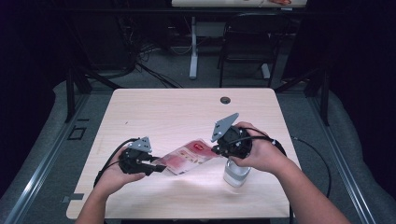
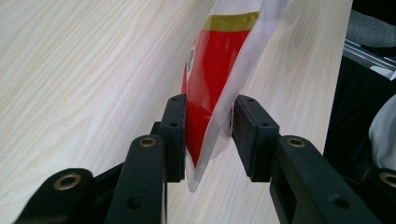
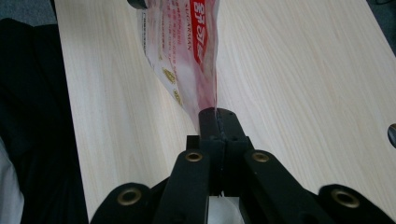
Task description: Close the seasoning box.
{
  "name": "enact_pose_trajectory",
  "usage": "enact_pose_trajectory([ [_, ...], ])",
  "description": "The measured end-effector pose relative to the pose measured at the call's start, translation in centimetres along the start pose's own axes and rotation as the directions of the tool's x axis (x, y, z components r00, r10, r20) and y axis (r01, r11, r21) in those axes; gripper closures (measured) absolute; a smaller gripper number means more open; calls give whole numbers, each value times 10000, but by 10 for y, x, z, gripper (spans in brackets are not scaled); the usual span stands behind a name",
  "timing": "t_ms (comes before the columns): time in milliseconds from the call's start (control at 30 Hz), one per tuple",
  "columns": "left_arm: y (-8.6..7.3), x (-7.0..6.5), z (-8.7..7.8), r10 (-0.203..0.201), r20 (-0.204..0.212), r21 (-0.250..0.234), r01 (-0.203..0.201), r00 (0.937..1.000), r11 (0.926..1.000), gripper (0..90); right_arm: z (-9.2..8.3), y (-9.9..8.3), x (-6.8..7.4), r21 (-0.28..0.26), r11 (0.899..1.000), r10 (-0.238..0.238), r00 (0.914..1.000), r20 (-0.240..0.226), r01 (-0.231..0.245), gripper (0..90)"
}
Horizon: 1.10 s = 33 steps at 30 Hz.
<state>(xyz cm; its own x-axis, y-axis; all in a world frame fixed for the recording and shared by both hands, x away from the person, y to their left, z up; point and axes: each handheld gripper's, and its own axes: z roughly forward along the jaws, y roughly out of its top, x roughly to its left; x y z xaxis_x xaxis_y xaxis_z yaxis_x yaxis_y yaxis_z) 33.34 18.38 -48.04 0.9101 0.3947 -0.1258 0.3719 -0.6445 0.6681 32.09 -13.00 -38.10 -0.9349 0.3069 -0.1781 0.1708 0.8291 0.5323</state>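
A person sat at a light wooden tabletop (image 1: pixel 154 112) and held a gripper in each hand. Between the two grippers hung a red and white plastic packet (image 1: pixel 187 157), stretched out just above the wood near the front middle of the tabletop.

The right gripper (image 1: pixel 216 150) had its fingers (image 3: pixel 218 122) pressed together on one end of the packet (image 3: pixel 187 56). The plastic came straight out from between them, and white letters on a red strip showed on it. The right hand (image 1: pixel 261 151) was wrapped around that gripper from the side.

The left gripper (image 1: pixel 161 168) was at the other end of the packet (image 2: pixel 212 79). Its fingers (image 2: pixel 175 135) were a little apart. The left finger touched the plastic, but there was a small gap between the plastic and the right finger. The packet's edge hung down between them. The left hand (image 1: pixel 112 175) held that gripper from below.

A clear cup-like thing (image 1: pixel 236 175) with a white bottom stood on the tabletop just under the right hand. A round dark hole (image 1: pixel 225 100) sat near the far edge of the tabletop.
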Motion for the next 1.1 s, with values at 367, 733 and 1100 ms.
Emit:
enact_pose_trajectory([
  [367, 5, -5, 3, 300, -207, -56, -302, 9993, 9995, 615, 1, 0, 1, 70, 10000, 0, 10000, 41, -1, 900],
  [733, 8, -7, 4, 352, -314, 36, -351, 9989, 9994, 622, -2, 2, 1, 212, 9998, -64, 9999, 110, 62, 900],
  [1100, 5, -6, 19, 320, -307, 448, -306, 9990, 9985, 663, 1, 4, 1, 158, 9998, -107, 9999, 113, 105, 900],
])
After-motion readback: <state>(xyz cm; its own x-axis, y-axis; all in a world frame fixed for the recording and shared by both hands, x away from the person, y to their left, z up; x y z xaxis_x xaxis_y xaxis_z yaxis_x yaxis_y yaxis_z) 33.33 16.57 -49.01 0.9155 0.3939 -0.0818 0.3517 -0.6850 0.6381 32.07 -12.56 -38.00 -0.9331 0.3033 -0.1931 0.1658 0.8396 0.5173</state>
